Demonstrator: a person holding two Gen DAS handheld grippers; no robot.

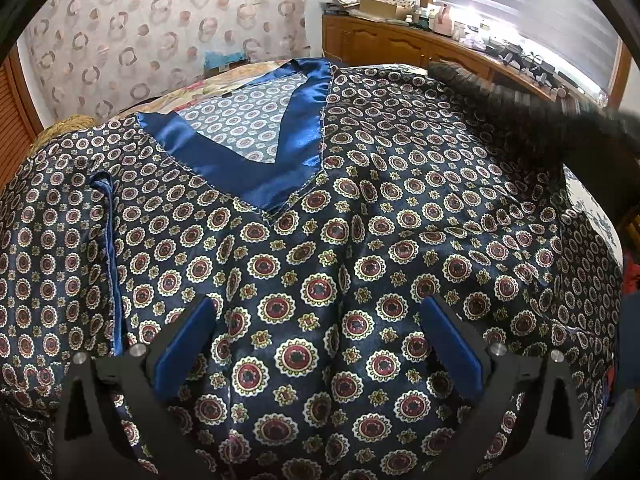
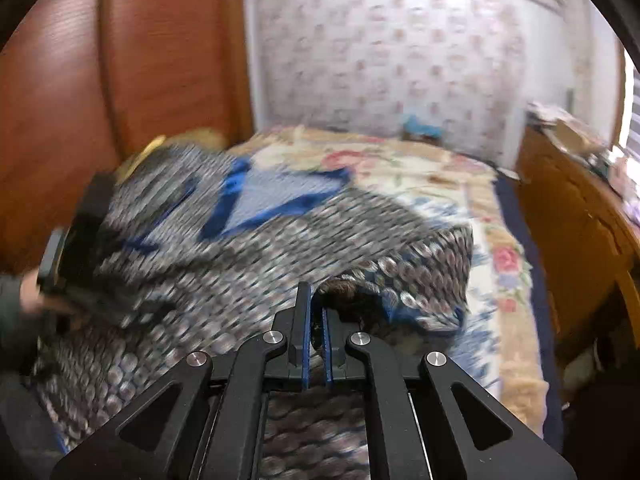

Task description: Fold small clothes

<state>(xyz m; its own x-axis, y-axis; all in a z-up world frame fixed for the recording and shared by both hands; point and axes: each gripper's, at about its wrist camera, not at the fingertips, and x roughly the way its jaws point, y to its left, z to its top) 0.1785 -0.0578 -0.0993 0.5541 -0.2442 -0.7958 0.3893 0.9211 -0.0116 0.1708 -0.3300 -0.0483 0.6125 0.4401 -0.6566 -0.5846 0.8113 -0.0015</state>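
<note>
While shirt (image 1: 320,280) lies flat, V-neck pointing away | left tool (image 1: 316,344) spread | right tool (image 2: 315,304) pinching its edge

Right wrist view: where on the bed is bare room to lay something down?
The floral bedspread lies bare beyond the navy medallion-print satin garment and along its right, toward the wooden cabinet. The near left is crowded: the garment, the shut right gripper and the left gripper.
</note>
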